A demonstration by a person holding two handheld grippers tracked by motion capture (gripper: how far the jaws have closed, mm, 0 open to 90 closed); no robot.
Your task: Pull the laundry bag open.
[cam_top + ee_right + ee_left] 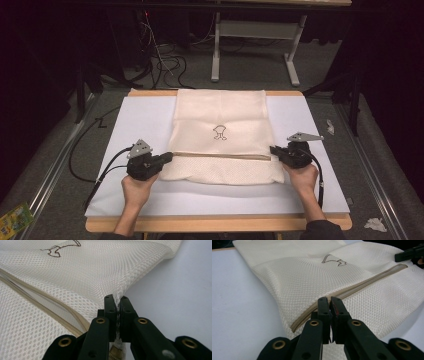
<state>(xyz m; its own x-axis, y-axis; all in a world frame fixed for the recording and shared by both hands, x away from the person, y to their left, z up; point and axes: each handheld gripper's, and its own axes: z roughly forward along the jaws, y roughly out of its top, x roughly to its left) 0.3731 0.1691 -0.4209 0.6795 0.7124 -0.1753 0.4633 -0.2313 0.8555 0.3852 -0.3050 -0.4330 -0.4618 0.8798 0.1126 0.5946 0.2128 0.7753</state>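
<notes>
Left gripper (169, 158) clamped on left edge of cream mesh zippered laundry bag (220, 120), at zipper end; right gripper (273, 149) pinching right edge, mesh bunched between jaws. Bag flat on white table mat (140, 120), tan zipper (220, 155) running straight between grippers (left pinch less clear, probably fabric). Both hands low, palms inward.

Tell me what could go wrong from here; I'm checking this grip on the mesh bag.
Both grippers, left and right, pinch thin mesh at the bag's edges near the zipper. Pulling apart could tear or stretch the mesh. The left's bite looks small, so it may slip off.
</notes>
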